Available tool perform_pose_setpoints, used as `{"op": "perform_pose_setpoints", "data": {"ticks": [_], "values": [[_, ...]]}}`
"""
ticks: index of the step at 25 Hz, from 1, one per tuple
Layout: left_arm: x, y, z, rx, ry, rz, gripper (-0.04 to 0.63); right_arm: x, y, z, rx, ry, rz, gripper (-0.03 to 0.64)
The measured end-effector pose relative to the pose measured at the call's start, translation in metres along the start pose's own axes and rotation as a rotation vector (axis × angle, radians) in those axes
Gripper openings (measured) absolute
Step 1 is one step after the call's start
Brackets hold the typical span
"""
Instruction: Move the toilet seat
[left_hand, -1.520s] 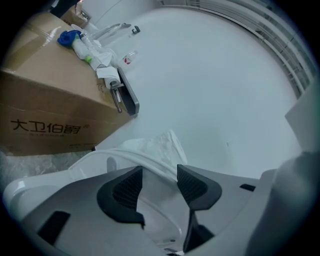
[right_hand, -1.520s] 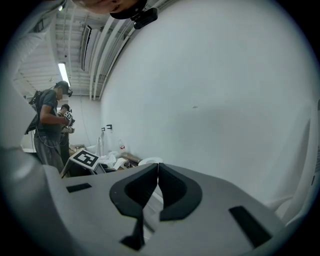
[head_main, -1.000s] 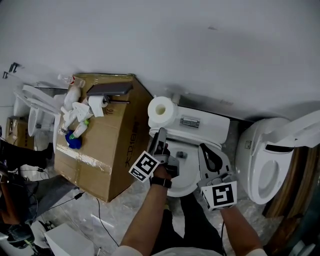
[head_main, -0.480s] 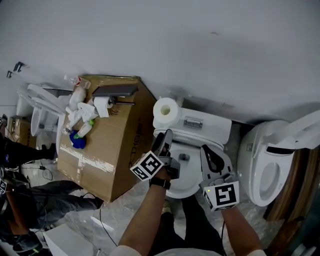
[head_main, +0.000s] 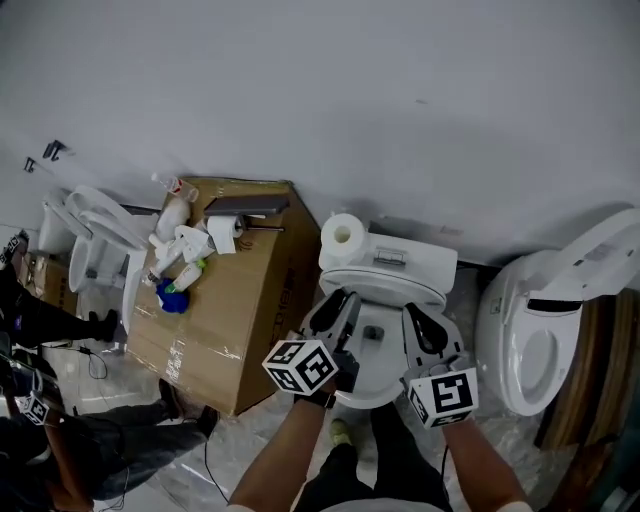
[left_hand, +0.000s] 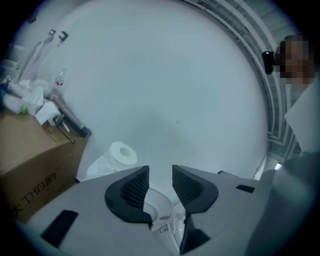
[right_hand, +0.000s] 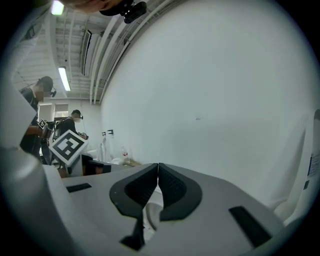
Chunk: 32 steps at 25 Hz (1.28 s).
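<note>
The toilet seat (head_main: 382, 286) shows as a white arc just in front of the toilet tank (head_main: 412, 262), straight ahead of both grippers. Whether it lies flat on the bowl or is tipped back toward the tank cannot be told from above. Its long axis looks to run from the tank out toward the person.

The left gripper (head_main: 337, 306) sits in front of the tank's left half. Its jaws stand apart and are closing, with nothing pressed between the pads. In the left gripper view the seat's white rim (left_hand: 158, 206) shows in the gap, beyond and below the tips. The right gripper (head_main: 423, 322) is in front of the tank's right half with its jaws pressed together at the tips and nothing visibly pinched.

Both are near the seat, but the left is lined up on the rim, so the grasp looks like its job.

The cardboard box (head_main: 235, 320) left of the tank carries dark print on its side, too small to read. A small sticker on the toilet below the rim is also unreadable
</note>
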<state>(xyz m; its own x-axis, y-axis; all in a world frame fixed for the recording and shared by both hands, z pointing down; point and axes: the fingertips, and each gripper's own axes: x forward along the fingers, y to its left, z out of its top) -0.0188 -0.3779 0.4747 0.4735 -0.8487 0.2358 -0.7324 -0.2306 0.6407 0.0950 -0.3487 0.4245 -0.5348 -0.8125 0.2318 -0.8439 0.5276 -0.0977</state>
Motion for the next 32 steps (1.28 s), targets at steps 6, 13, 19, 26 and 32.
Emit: {"op": "perform_pose_setpoints", "data": {"ticks": [6,13,19,26,32], "values": [[-0.063,-0.058,0.024,0.199,0.011,-0.075,0.027,-0.031,0.036,0.024,0.008,-0.024,-0.021,0.017],[-0.145,-0.108,0.043,0.285,0.012,-0.172,0.009,-0.078,0.091,0.055,-0.013,-0.065,-0.046,0.017],[-0.203,-0.133,0.063,0.343,-0.011,-0.192,0.009,-0.116,0.134,0.091,-0.036,-0.119,-0.059,0.017],[-0.261,-0.181,0.08,0.413,-0.037,-0.242,0.009,-0.158,0.176,0.13,-0.038,-0.184,-0.069,0.017],[-0.289,-0.202,0.088,0.456,-0.057,-0.275,0.009,-0.182,0.2,0.148,-0.048,-0.191,-0.082,0.015]]}}
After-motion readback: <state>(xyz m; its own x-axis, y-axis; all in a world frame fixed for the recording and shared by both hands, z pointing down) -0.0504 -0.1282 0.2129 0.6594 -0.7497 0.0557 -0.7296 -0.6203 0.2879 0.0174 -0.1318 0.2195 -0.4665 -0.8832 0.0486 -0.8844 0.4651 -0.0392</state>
